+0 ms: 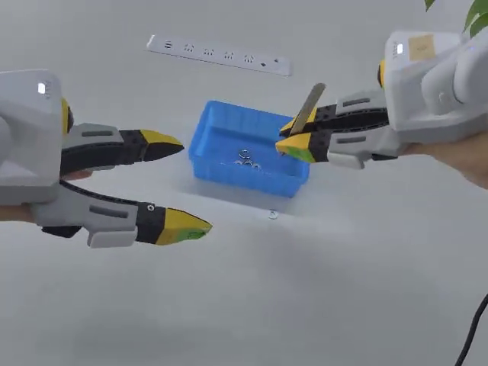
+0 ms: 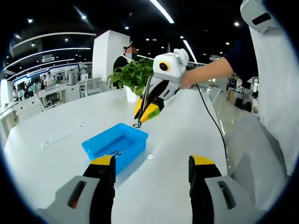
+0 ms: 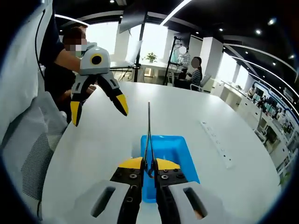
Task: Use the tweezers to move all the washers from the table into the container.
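White tabletop (image 1: pixel 343 290) spreads under both grippers, with an open-plan office and a leafy plant (image 2: pixel 133 74) behind it. The right gripper (image 1: pixel 286 139) is clenched on the tweezers (image 1: pixel 309 107): its yellow-tipped jaws pinch the thin metal strip between them, and in the right gripper view the strip runs straight ahead from the jaw tips. Directly below and ahead of those tips sits the blue container (image 1: pixel 236 179), with a small cluster of washers (image 1: pixel 245 160) lying on its floor. Whether the tweezer points grip anything is too small to tell. One more washer (image 1: pixel 273 215) lies on the bare table, just outside the container wall nearest the person and below the right gripper's tips. The left gripper (image 1: pixel 193 184) is released, with its jaws spread wide and nothing between them. The container is just ahead of its tips, and the lone washer lies ahead between its two jaws in the left gripper view. A white power strip (image 1: pixel 219 54) lies well beyond the container, far from both grippers.
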The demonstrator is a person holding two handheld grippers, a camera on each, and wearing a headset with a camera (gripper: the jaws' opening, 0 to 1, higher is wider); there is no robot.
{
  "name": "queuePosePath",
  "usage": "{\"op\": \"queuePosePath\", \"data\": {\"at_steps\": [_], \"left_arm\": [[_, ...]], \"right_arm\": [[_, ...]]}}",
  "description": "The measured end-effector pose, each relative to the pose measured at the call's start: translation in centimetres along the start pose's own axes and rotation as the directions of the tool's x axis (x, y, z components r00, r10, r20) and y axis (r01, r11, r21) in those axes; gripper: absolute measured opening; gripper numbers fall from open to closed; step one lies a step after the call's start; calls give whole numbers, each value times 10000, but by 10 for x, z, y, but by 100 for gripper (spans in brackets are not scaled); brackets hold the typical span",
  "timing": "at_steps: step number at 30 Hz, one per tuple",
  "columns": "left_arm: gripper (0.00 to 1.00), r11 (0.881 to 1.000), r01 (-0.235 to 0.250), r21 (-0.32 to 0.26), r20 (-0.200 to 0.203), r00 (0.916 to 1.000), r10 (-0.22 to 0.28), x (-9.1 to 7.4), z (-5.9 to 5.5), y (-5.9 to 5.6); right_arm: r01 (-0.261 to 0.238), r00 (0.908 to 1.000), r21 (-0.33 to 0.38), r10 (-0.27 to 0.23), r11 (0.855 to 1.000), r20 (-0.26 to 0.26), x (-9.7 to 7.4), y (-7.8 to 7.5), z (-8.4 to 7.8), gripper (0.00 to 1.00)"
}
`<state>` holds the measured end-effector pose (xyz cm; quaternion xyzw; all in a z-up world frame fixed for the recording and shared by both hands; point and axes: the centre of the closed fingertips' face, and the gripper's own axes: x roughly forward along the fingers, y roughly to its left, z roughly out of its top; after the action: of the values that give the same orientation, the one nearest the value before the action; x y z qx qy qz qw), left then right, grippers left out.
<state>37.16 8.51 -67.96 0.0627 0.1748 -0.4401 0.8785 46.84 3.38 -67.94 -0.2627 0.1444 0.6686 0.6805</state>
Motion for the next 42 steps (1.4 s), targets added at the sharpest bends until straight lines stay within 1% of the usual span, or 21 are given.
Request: {"op": "queuePosePath", "data": {"at_steps": [3,4,6,8,10,12,14,17,18,19,21,22,25,29,31,32,35,37,40,42], "left_arm": [[70,9999,-116,27,-2,9999,116,-3,-1,2],[71,9999,-122,-23,-33,9999,122,-4,-2,2],[72,9998,-162,-124,-47,9999,161,-6,-3,2],[73,9998,-198,-102,-84,9998,197,-7,-4,2],[75,9996,-270,-39,-138,9995,269,-9,-4,2],[76,9996,-242,-130,-113,9996,241,-11,-3,1],[76,9994,-313,-138,-142,9994,311,-13,-4,1],[77,9987,-446,-236,-270,9987,440,-17,-9,2],[77,9984,-487,-297,-263,9985,479,-19,-10,2],[77,9972,-551,-513,-190,9983,542,-20,-11,3],[77,9958,-661,-632,-149,9978,653,-22,-12,5],[77,9956,-718,-598,-206,9973,706,-22,-14,6],[77,9934,-863,-751,-227,9961,848,-24,-15,9],[77,9900,-972,-1023,-17,9952,976,-24,-12,11],[77,9894,-998,-1055,63,9949,1010,-23,-11,12],[76,9893,-1009,-1050,60,9948,1021,-23,-10,12],[76,9896,-975,-1060,85,9951,990,-21,-9,11],[76,9894,-991,-1064,81,9949,1005,-21,-9,11],[76,9891,-993,-1087,57,9949,1005,-19,-9,8],[75,9890,-1035,-1054,12,9946,1042,-19,-10,8]], "right_arm": [[212,9998,56,-213,9998,50,7,-14,1,9],[286,9996,5,-286,9996,53,9,-17,1,9],[281,9996,110,-282,9995,64,16,-22,0,9],[270,9996,140,-270,9995,-17,26,-24,-4,9],[203,9998,163,-202,9997,-65,37,-29,-12,9],[123,9999,262,-120,9996,-108,48,-27,-17,9],[45,9998,326,-39,9995,-203,58,-25,-23,9],[-5,9994,399,19,9992,-351,68,-23,-31,9],[25,9983,259,-10,9997,-588,72,-23,-37,9],[56,9966,129,-46,9999,-822,72,-23,-42,9],[9,9976,333,14,9994,-688,75,-22,-43,9],[29,9977,334,-6,9994,-676,75,-22,-43,9],[-45,9973,301,66,9995,-726,77,-19,-44,9],[-100,9969,304,124,9995,-777,78,-17,-45,9],[-118,9970,399,149,9991,-762,79,-16,-45,9],[-68,9967,352,96,9994,-804,80,-16,-46,9],[-108,9967,418,142,9991,-803,80,-16,-47,9],[-121,9966,485,160,9987,-812,80,-16,-48,10],[-139,9962,545,185,9984,-848,80,-15,-49,10],[-103,9961,468,143,9989,-866,80,-15,-50,10]]}}
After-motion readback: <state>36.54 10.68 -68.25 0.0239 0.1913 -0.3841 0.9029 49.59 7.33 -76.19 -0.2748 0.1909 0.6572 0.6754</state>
